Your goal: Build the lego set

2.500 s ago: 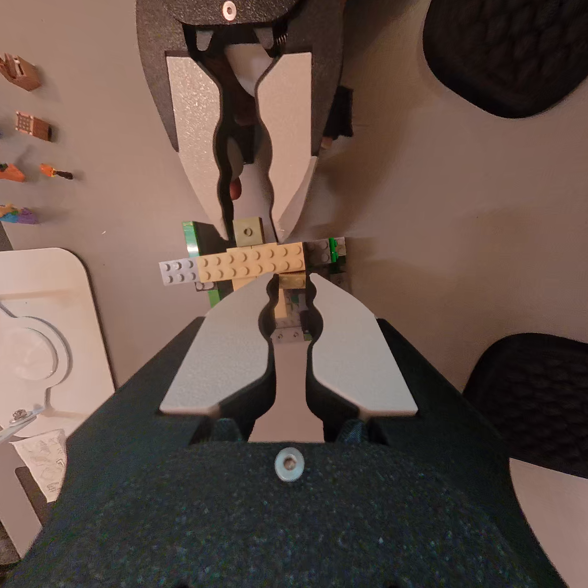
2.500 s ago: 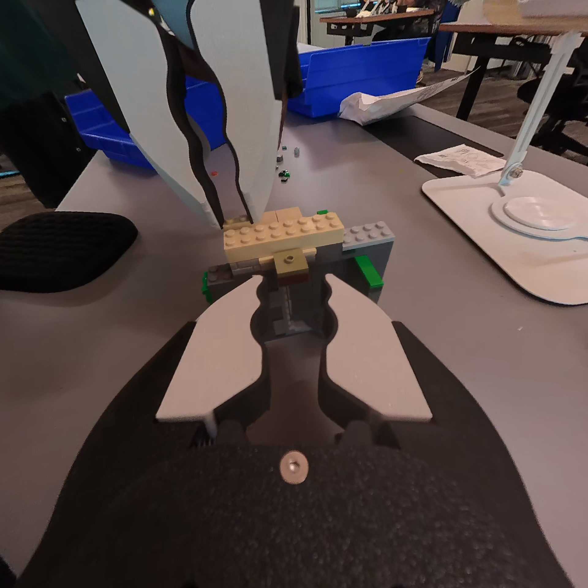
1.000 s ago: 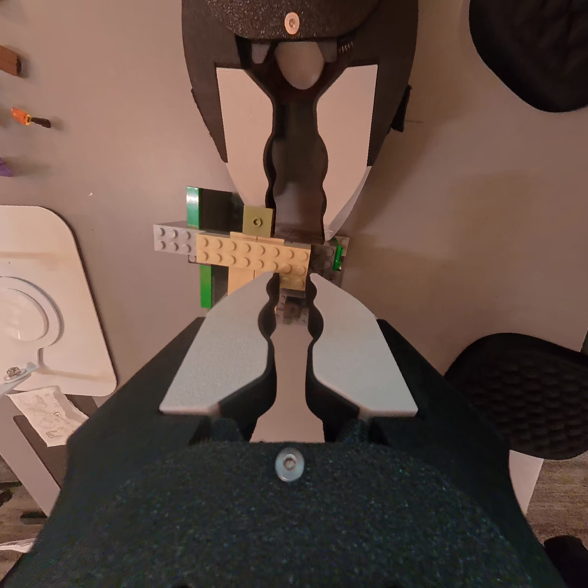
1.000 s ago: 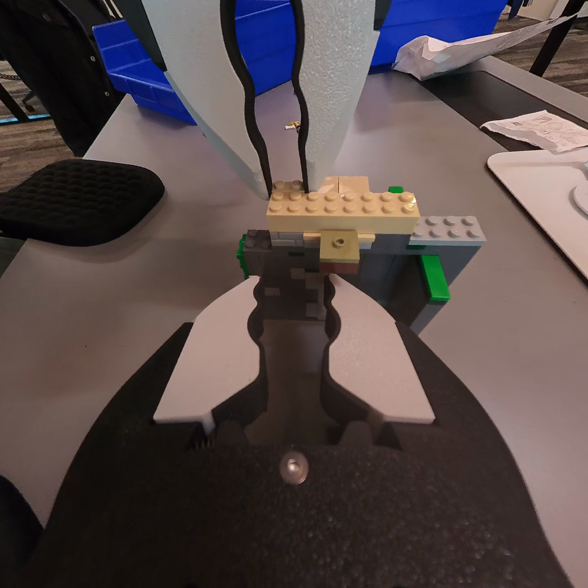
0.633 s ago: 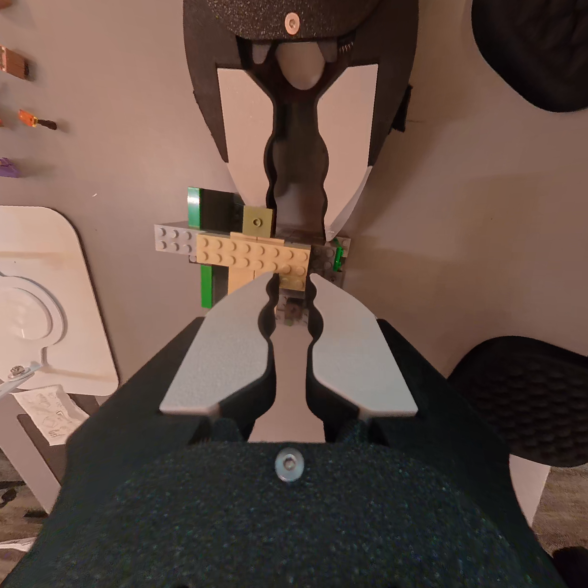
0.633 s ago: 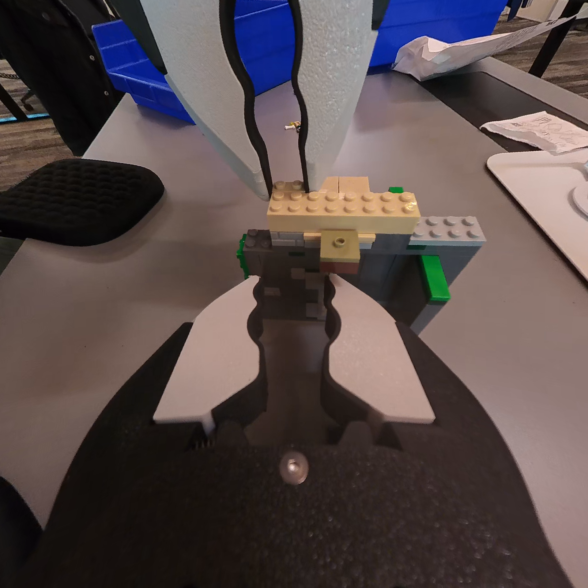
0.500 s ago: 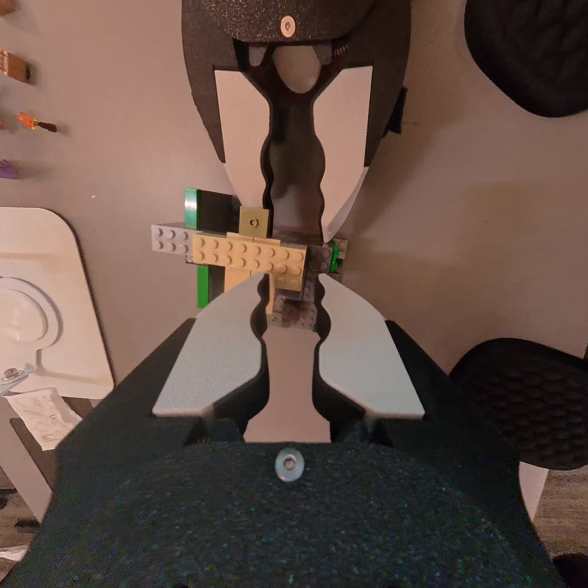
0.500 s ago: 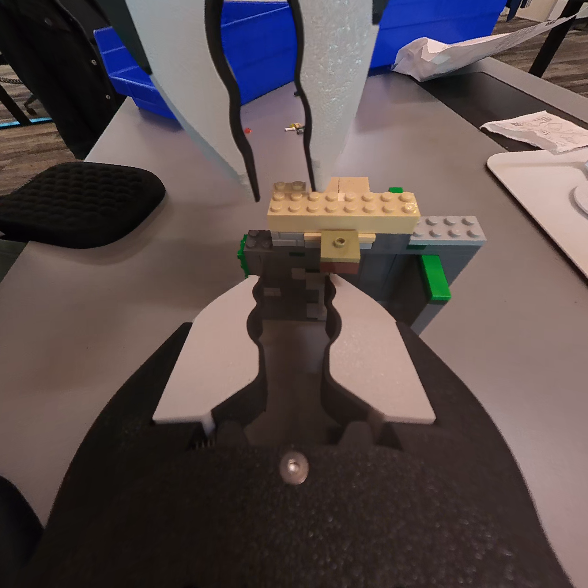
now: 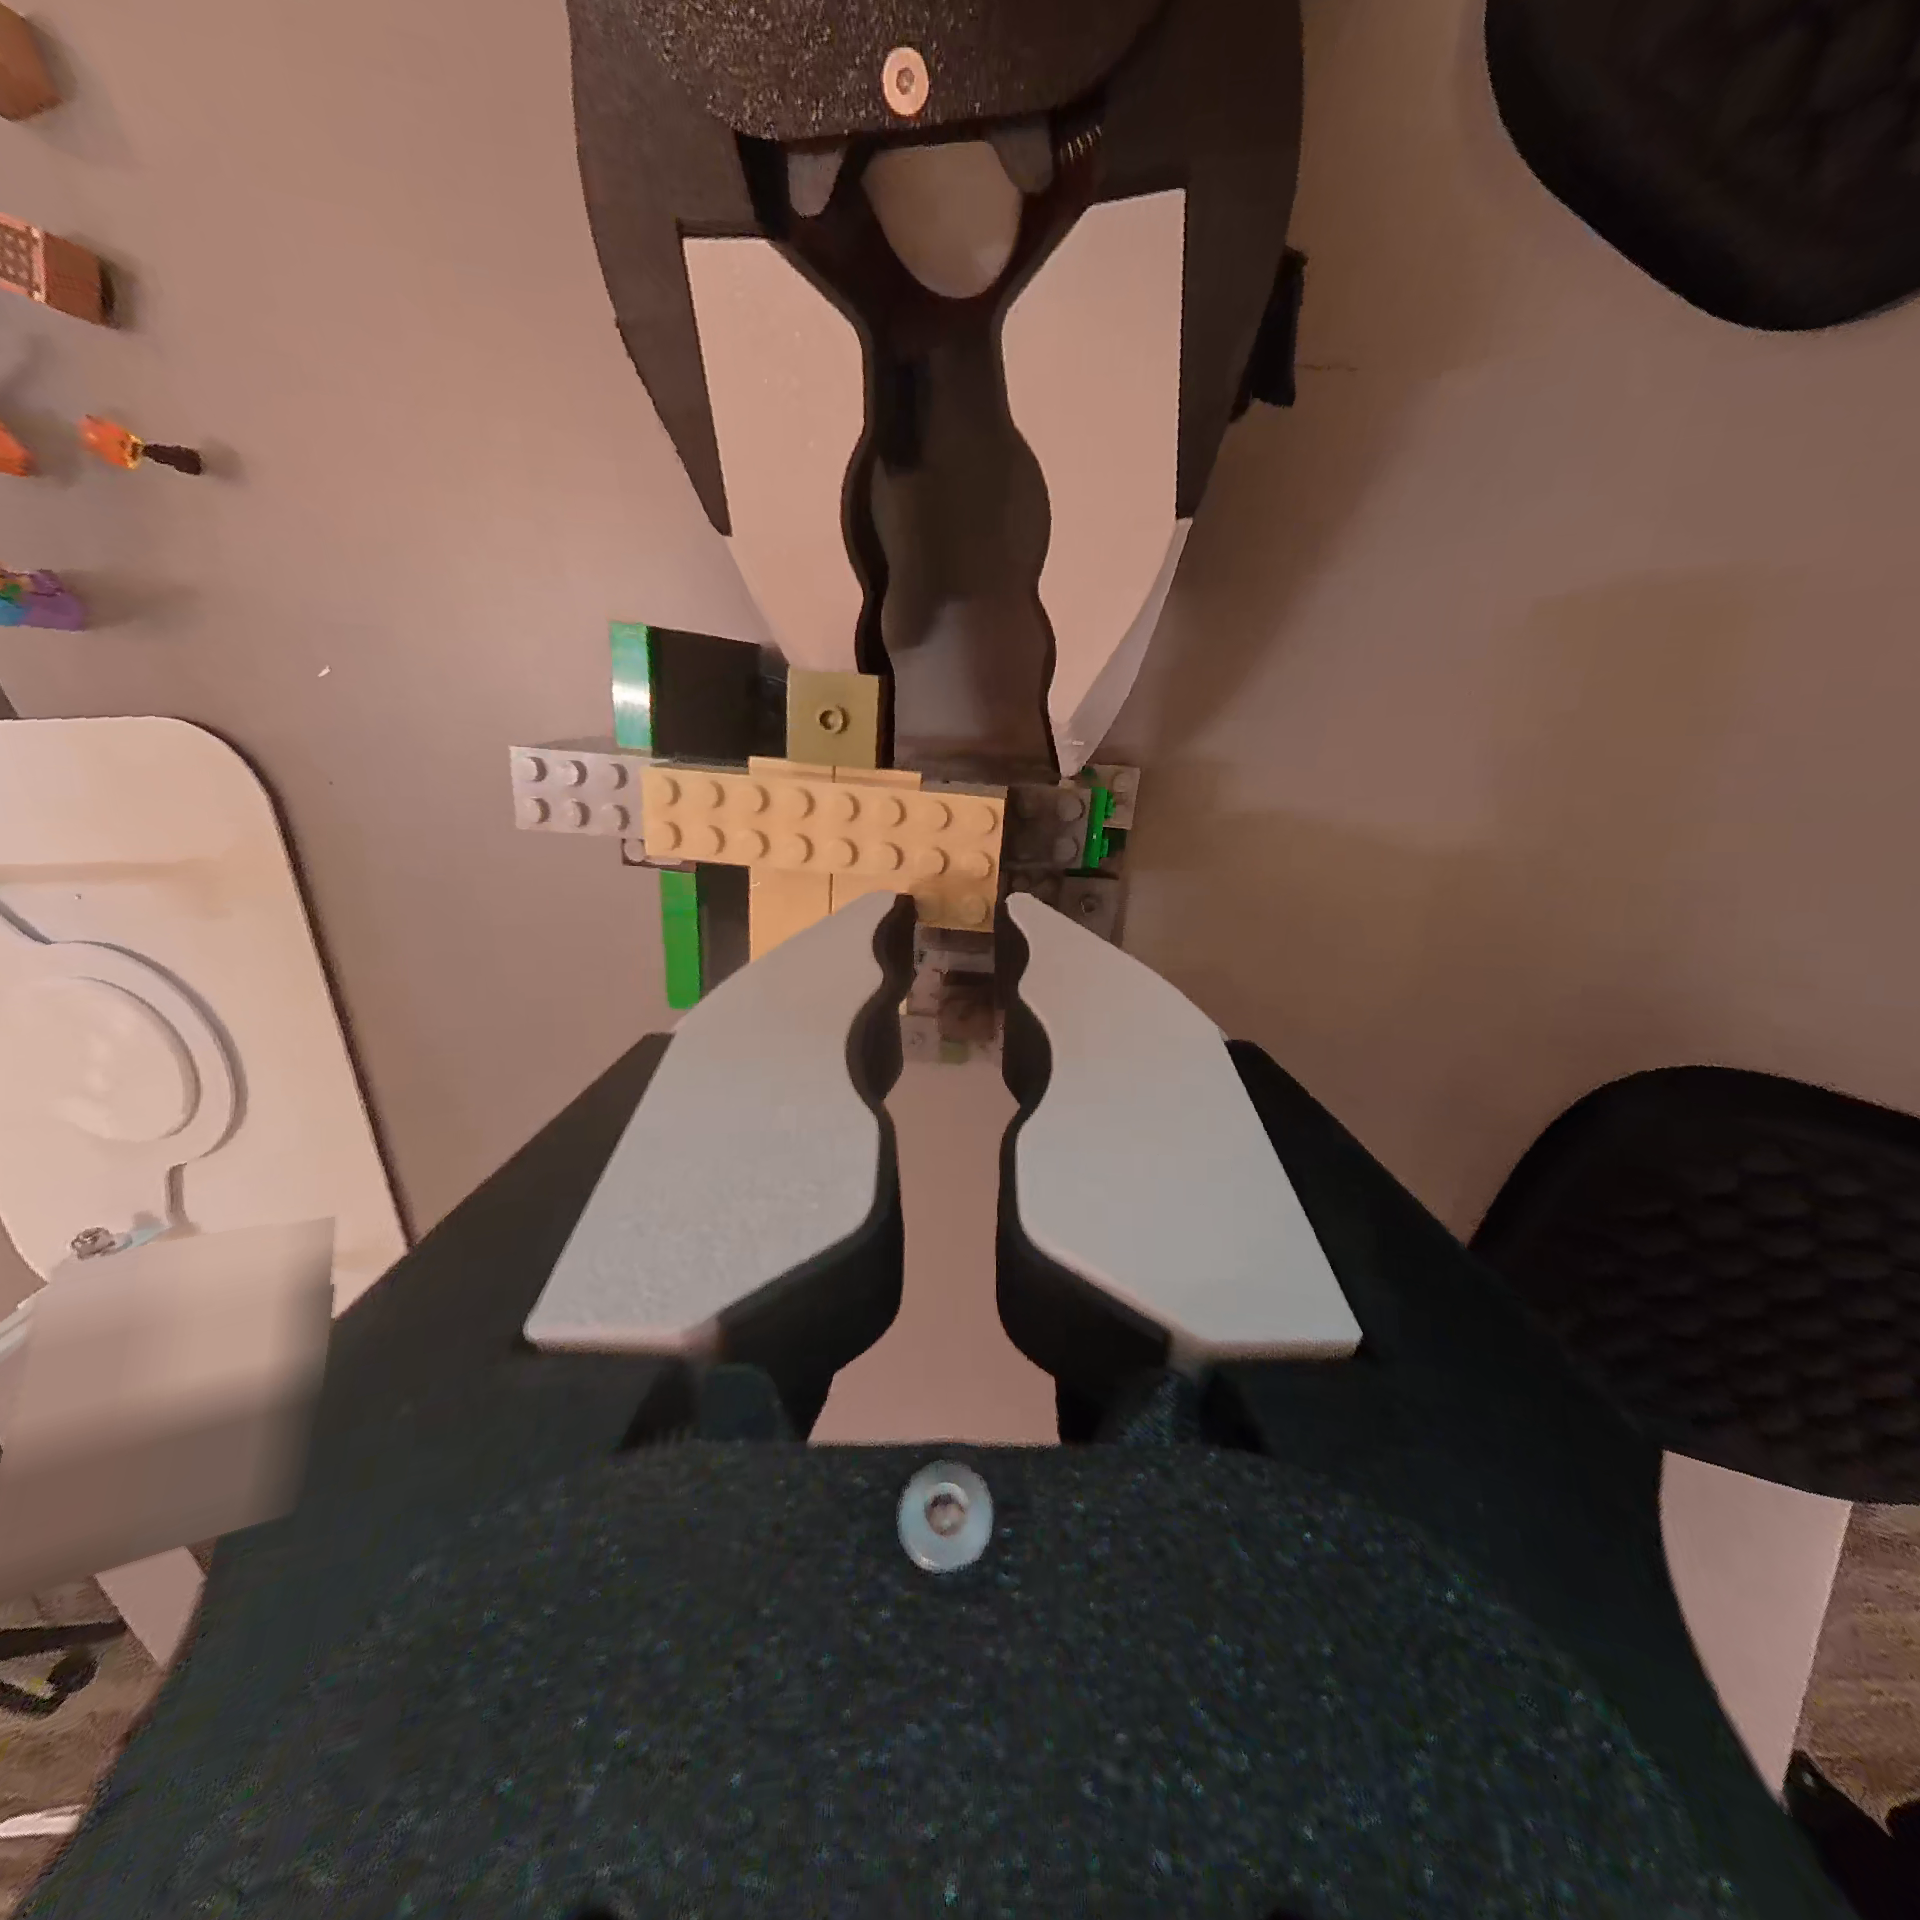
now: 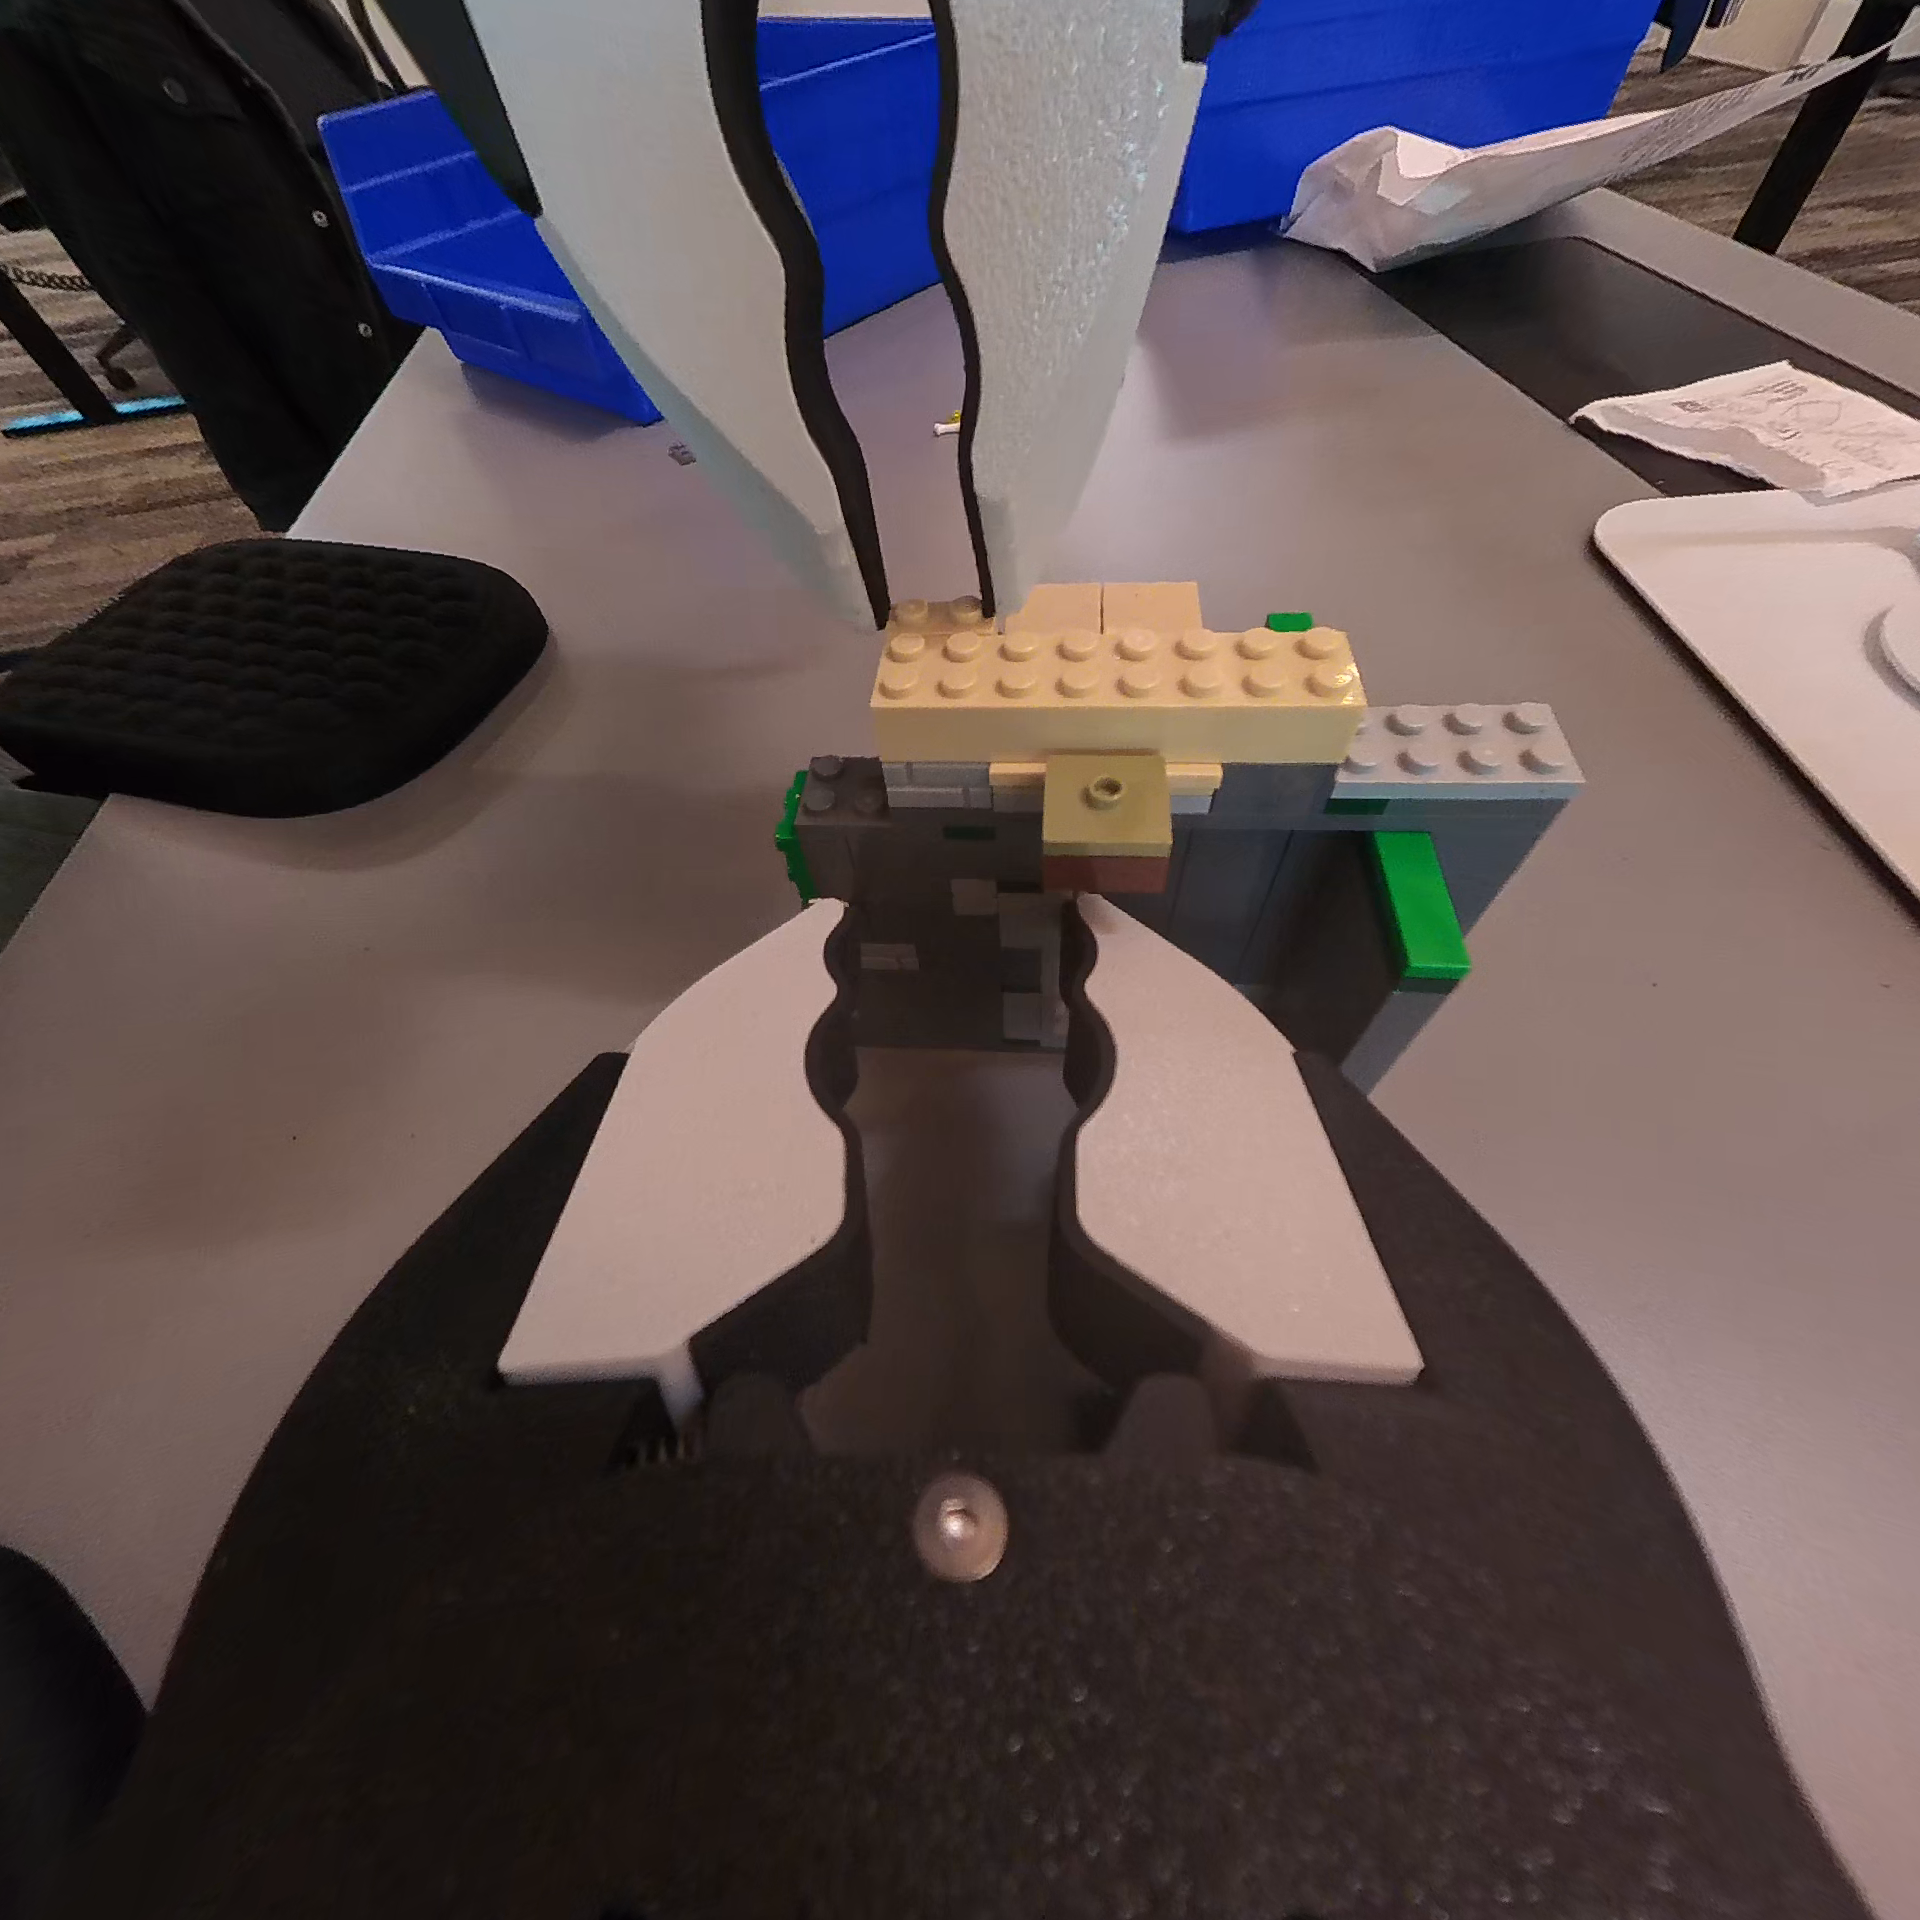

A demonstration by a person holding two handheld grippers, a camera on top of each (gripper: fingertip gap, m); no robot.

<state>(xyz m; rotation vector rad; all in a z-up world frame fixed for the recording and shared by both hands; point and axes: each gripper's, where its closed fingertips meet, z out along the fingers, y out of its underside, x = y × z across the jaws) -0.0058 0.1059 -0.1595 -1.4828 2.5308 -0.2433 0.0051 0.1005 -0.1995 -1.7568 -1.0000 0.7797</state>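
Grey and smooth, the surface fills the left wrist view, which looks down on the lego model at its middle. On the model's top lies a long tan brick, with a grey plate sticking out past its left end and green pieces at its right end. The left gripper comes in from below the model, its jaws narrow, and their tips close on a small tan plate at the model's near edge. The right gripper reaches in from beyond the model. Left of the model sit a white tray and, farther up, small loose pieces. Two black pads lie to the model's right.

From the right wrist view the model stands upright on the surface. The right gripper has its jaws part open, one tip on either side of the model's dark grey front wall and touching it. An olive tile juts out just under the tan brick. The left gripper comes down from above behind the model, its jaws narrow around the small plate. A blue bin stands behind the model, crumpled paper to its back right, the white tray to its right and a black pad to its left.
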